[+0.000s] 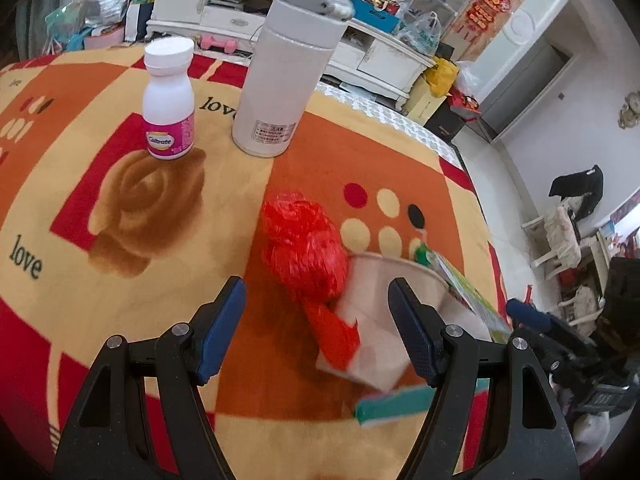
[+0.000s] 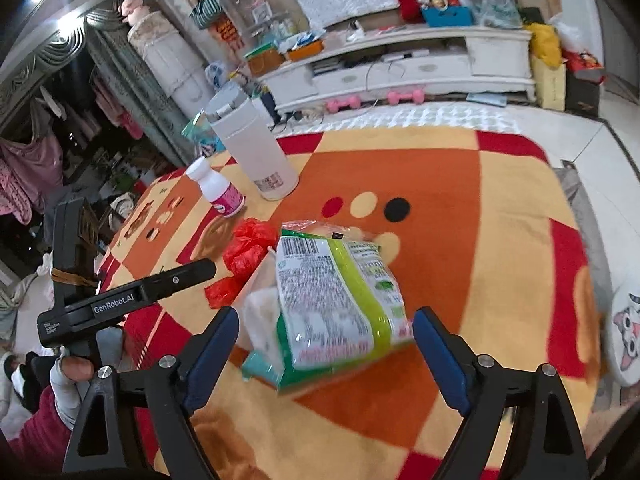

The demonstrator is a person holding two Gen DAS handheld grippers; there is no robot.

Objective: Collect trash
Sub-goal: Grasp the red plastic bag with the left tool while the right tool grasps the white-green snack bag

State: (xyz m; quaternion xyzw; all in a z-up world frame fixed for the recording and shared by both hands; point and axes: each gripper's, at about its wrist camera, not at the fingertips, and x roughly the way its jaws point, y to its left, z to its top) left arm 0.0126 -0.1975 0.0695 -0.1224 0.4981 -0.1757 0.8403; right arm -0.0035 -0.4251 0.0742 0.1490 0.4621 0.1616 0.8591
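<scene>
Grippers spread wide over a small heap of trash, nothing gripped yet.

Left wrist view: left gripper (image 1: pixel 316 320) stands wide open, its blue pads either side of a tipped paper cup (image 1: pixel 384 320) lying on the blanket-covered surface (image 1: pixel 120 280); a crumpled red plastic bag (image 1: pixel 304 240) touches the cup at its 10 o'clock, and a white pill bottle (image 1: pixel 170 100) and grey flask (image 1: pixel 288 68) stand well apart toward 11 and 12 o'clock. Right wrist view: right gripper (image 2: pixel 326 340) is likewise wide, empty, framing a green snack wrapper (image 2: pixel 340 300) that rests over the cup. The step looks like the approach; next, one gripper likely needs to lower and close on the wrapper or cup.
</scene>
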